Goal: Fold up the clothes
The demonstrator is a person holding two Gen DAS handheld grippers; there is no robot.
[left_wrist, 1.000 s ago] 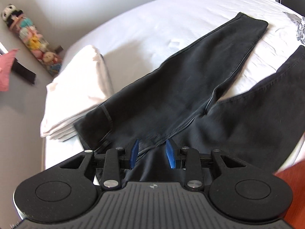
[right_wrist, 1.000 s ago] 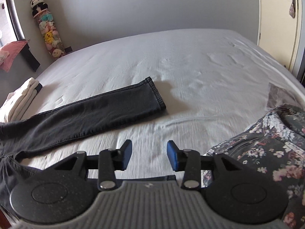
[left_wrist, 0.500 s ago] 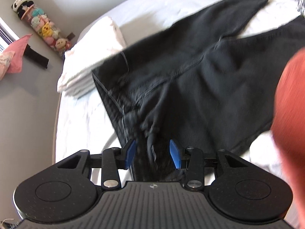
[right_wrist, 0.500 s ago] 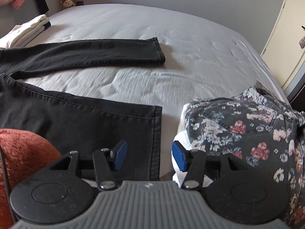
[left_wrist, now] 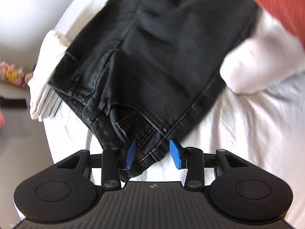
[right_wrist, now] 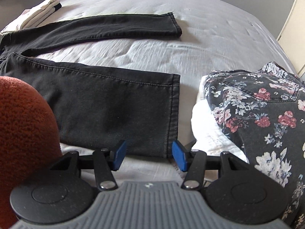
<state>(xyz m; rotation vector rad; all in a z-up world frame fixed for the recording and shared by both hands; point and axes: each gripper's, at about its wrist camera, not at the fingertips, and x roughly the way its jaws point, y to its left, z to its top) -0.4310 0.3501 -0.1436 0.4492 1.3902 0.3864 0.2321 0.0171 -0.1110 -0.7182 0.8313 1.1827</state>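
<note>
Black jeans (left_wrist: 162,57) lie spread on the white bed, legs apart. In the left wrist view the waistband corner (left_wrist: 146,143) with its pocket rivet sits between the fingers of my left gripper (left_wrist: 152,153), which is open; its left pad (left_wrist: 130,153) is right against the denim, its right pad is clear of it. In the right wrist view the near leg (right_wrist: 106,110) ends at its hem (right_wrist: 172,114), and the hem's near corner lies between the open fingers of my right gripper (right_wrist: 149,154). The far leg (right_wrist: 114,28) lies flat further back.
A folded white stack (right_wrist: 38,13) lies by the jeans' waist at the bed's far left. A floral garment (right_wrist: 257,110) sits on white cloth (right_wrist: 205,129) right of the near hem. A person's rust-red sleeve (right_wrist: 22,124) fills the left foreground. Bare sheet (right_wrist: 190,47) stretches beyond.
Both grippers have dropped toward the jeans. The left one rolled and closed in on the waistband; the right one moved from bare sheet to the near leg's hem. Both jaws stand slightly wider.
</note>
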